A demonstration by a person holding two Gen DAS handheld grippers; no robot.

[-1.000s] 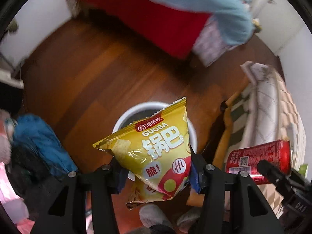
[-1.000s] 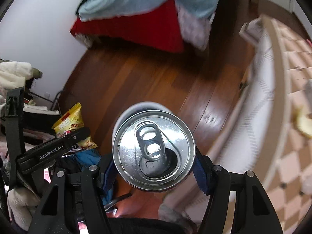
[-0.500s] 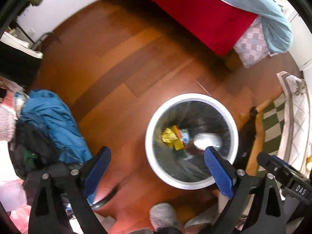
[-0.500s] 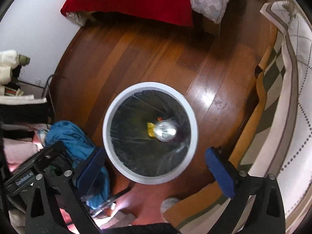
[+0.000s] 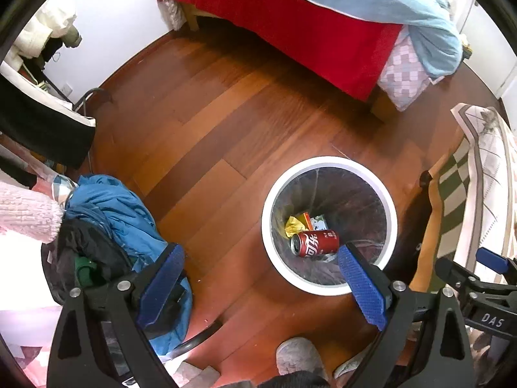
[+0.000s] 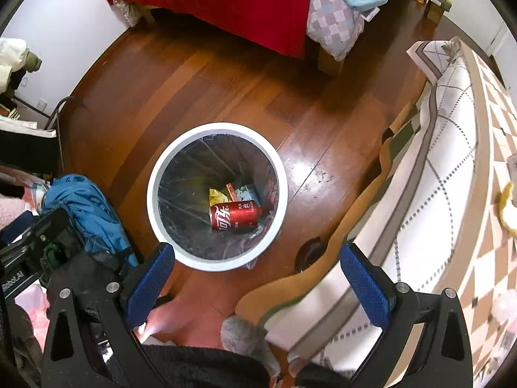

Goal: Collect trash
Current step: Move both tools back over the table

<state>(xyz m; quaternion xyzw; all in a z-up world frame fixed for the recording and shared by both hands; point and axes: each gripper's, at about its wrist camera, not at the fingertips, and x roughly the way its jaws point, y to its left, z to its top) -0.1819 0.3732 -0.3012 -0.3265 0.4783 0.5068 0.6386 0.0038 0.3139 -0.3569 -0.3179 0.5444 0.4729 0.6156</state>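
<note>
Glossy reddish wood floor [image 5: 206, 123] carries a round white-rimmed bin [image 6: 155, 194] lined with dark film. Inside lie a red cylindrical can [image 6: 234, 216] on its side and a crumpled yellow wrapper [image 5: 292, 224]. Left tool [image 5: 261, 284] and right tool [image 6: 258, 284] both gape, blue textured pads empty.

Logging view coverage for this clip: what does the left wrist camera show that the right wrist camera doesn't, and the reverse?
Only the left wrist view shows the pink knit sleeve and the right gripper's blue pad at its edge. Only the right wrist view shows the checkered brown tabletop with a yellow scrap. Both show the white bin holding the red can and a yellow wrapper, the red bed and a blue jacket.
</note>
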